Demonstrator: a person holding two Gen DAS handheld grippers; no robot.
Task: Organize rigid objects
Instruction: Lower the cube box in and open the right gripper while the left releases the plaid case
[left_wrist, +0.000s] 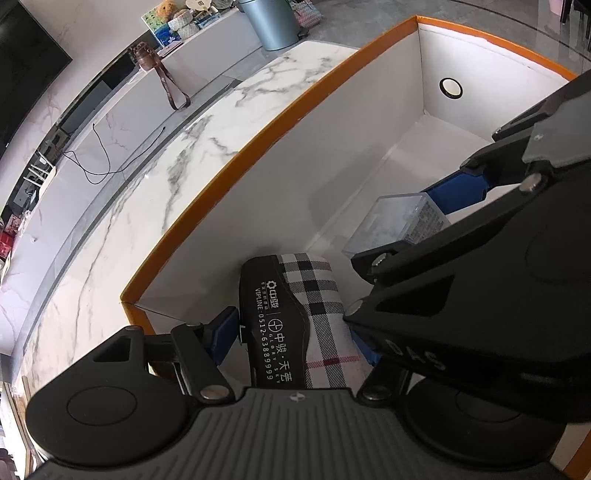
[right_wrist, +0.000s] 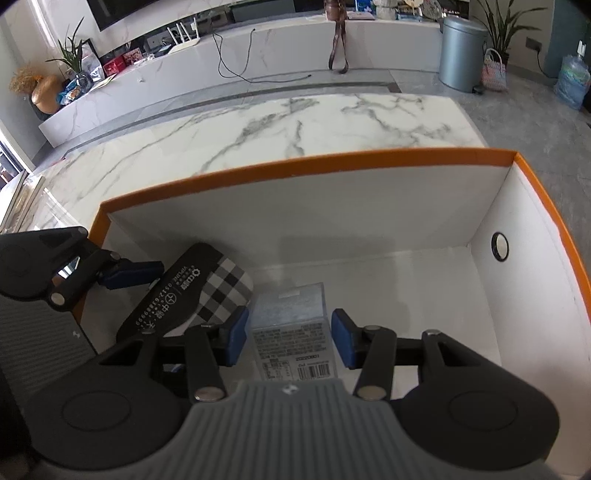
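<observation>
An orange-rimmed white box (left_wrist: 258, 140) (right_wrist: 295, 164) stands on the marble table. Inside it, my left gripper (left_wrist: 291, 332) straddles a plaid case with a dark printed flap (left_wrist: 295, 314) (right_wrist: 207, 291); its blue pads sit at the case's sides with small gaps showing. My right gripper (right_wrist: 290, 338) straddles a clear plastic box with a printed label (right_wrist: 291, 325) (left_wrist: 399, 221), which rests on the box floor; its blue pads stand apart from the box's sides. In the left wrist view the right gripper's body crosses the right side.
The marble table (right_wrist: 258, 125) extends behind the box. A round eyelet hole (right_wrist: 499, 246) is in the box's right wall. Beyond are a low marble ledge with a cable, a grey bin (right_wrist: 463, 51) and plants.
</observation>
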